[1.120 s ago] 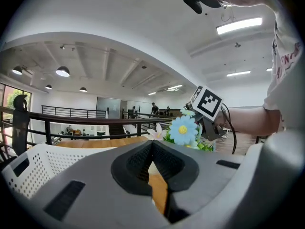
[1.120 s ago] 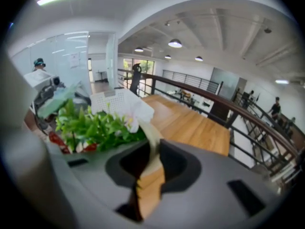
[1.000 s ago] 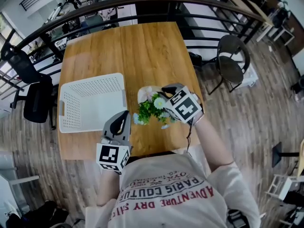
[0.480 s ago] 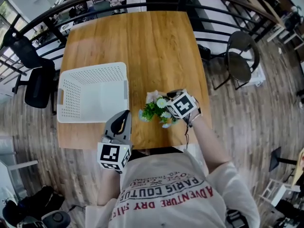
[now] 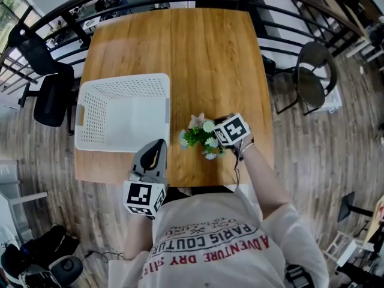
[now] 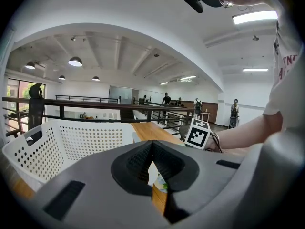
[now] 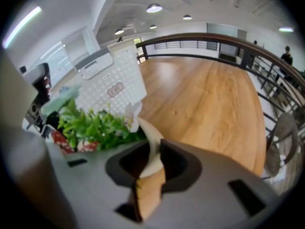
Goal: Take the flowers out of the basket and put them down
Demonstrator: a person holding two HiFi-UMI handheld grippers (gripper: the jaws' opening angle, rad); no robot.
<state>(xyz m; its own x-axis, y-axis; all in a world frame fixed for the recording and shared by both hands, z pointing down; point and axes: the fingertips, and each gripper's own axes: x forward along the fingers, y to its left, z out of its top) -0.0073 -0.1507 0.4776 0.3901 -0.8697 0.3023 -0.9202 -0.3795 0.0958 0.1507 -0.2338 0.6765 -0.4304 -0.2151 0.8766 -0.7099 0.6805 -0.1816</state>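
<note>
- Head view: the flowers (image 5: 199,138), a small bunch of green leaves and pale blooms, are outside the white perforated basket (image 5: 90,116), just to its right and near the front edge of the wooden table (image 5: 204,59).
- The right gripper (image 5: 215,135) is at the bunch's right side, with its marker cube on top. Whether the bunch rests on the wood or hangs just above it cannot be told from here.
- The left gripper (image 5: 158,144) is over the table's front edge, just in front of the basket's near right corner, apart from the flowers.
- Left gripper view: the left gripper (image 6: 152,143) has its dark pads touching at the tips with nothing between them. The basket (image 6: 57,144) fills the left of the picture, and the table (image 6: 148,129) runs away behind it. The right gripper's marker cube (image 6: 198,133) shows to the right on the person's hand.
- Right gripper view: the right gripper (image 7: 155,144) is clamped on a cream wrap (image 7: 151,162) at the base of the flowers (image 7: 93,125), whose leaves and one white bloom spread to the left of the jaws. The basket (image 7: 119,75) stands behind them, and bare table (image 7: 209,99) stretches to the right.
</note>
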